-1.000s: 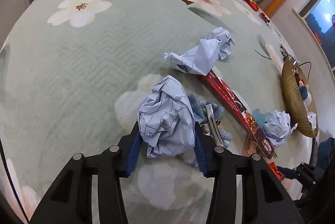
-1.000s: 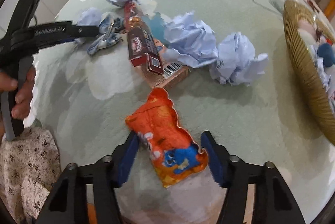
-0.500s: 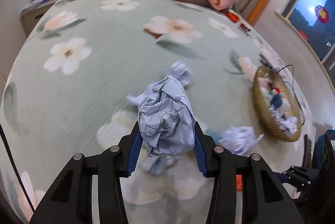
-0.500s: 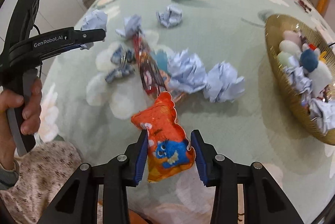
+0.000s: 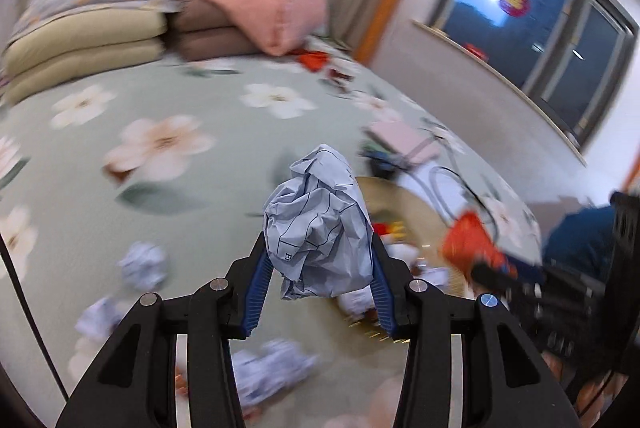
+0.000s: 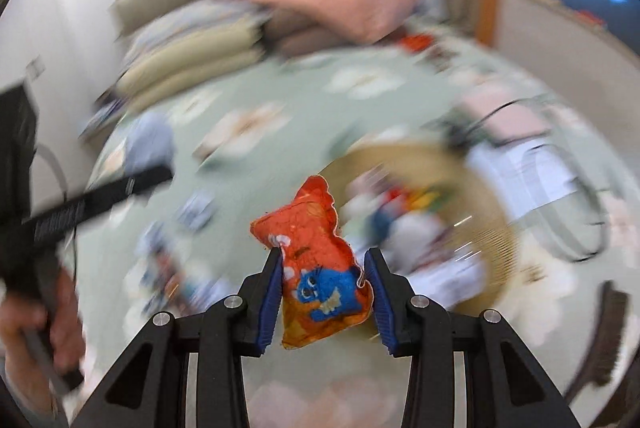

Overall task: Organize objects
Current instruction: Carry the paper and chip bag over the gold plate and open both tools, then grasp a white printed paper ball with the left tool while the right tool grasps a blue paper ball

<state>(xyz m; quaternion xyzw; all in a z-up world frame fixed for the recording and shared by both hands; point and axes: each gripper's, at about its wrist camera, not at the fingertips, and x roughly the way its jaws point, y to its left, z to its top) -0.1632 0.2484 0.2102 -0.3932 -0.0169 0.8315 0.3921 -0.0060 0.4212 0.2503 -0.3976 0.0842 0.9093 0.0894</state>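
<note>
Hanging clear of the bed (image 5: 224,95), a crumpled paper ball (image 5: 318,224) is clamped in the left claw (image 5: 320,282) and an orange snack packet (image 6: 320,260) in the right claw (image 6: 322,292); the golden basket (image 6: 490,240) is seen just ahead and below, nearer the right claw.

Motion blur smears the basket (image 6: 492,240) contents and the scattered paper balls (image 5: 144,266) beyond telling.

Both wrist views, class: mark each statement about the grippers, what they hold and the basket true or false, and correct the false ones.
1. The left gripper is shut on a crumpled blue paper ball. True.
2. The right gripper is empty. False: it clamps an orange snack packet.
3. A woven basket already holds several items. True.
4. All paper balls are cleared from the bedspread. False: a loose paper ball lies there.
5. The packet shows a green frog. False: a blue cartoon figure.
</note>
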